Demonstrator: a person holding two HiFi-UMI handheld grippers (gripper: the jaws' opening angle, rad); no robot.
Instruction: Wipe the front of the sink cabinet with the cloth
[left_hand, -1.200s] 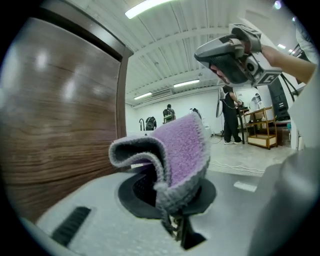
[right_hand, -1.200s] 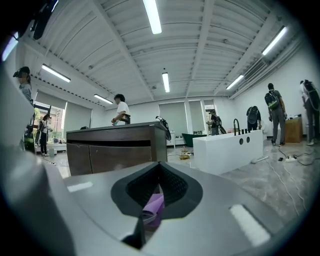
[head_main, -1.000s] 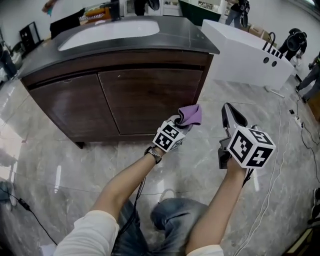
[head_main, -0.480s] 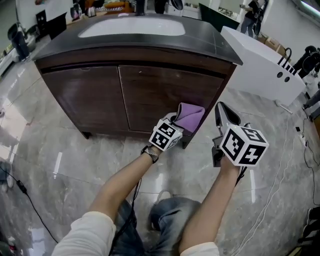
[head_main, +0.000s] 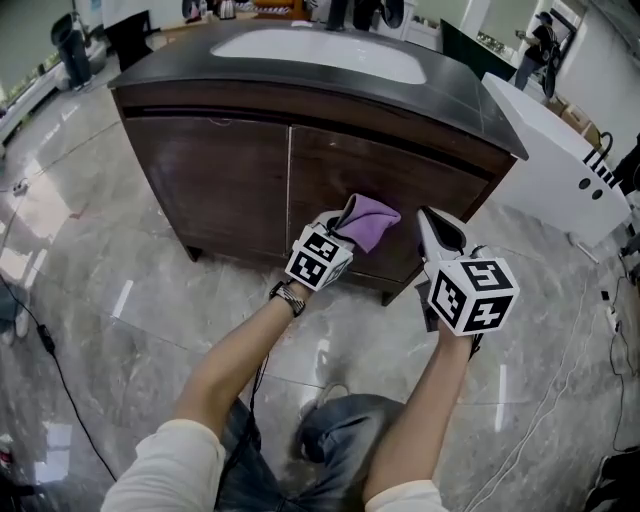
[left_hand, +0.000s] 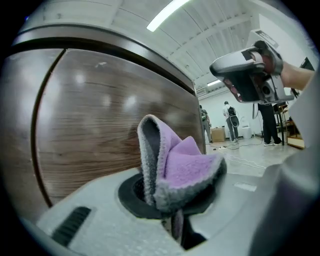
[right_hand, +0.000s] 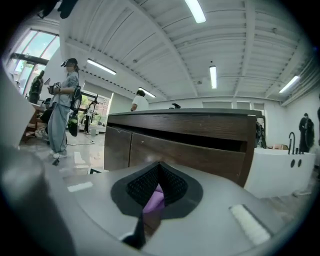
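The sink cabinet (head_main: 400, 180) has dark brown wooden doors under a dark top with a white basin. My left gripper (head_main: 350, 230) is shut on a purple cloth (head_main: 372, 218) with grey edging. It holds the cloth at the right-hand door, low down. In the left gripper view the cloth (left_hand: 182, 162) stands folded out of the jaws, with the door (left_hand: 100, 125) close behind it. My right gripper (head_main: 434, 224) hovers just right of the cloth, jaws together, holding nothing that I can make out. In its own view the cabinet (right_hand: 195, 150) stands ahead.
A white tub-like fixture (head_main: 560, 165) stands right of the cabinet. A thin cable (head_main: 55, 365) runs over the glossy marble floor at the left. My knees (head_main: 340, 435) are below the grippers. A person (right_hand: 62, 112) stands far off.
Both grippers have come nearer the cabinet. The cloth has gone from the lower right corner toward the middle of the right door.
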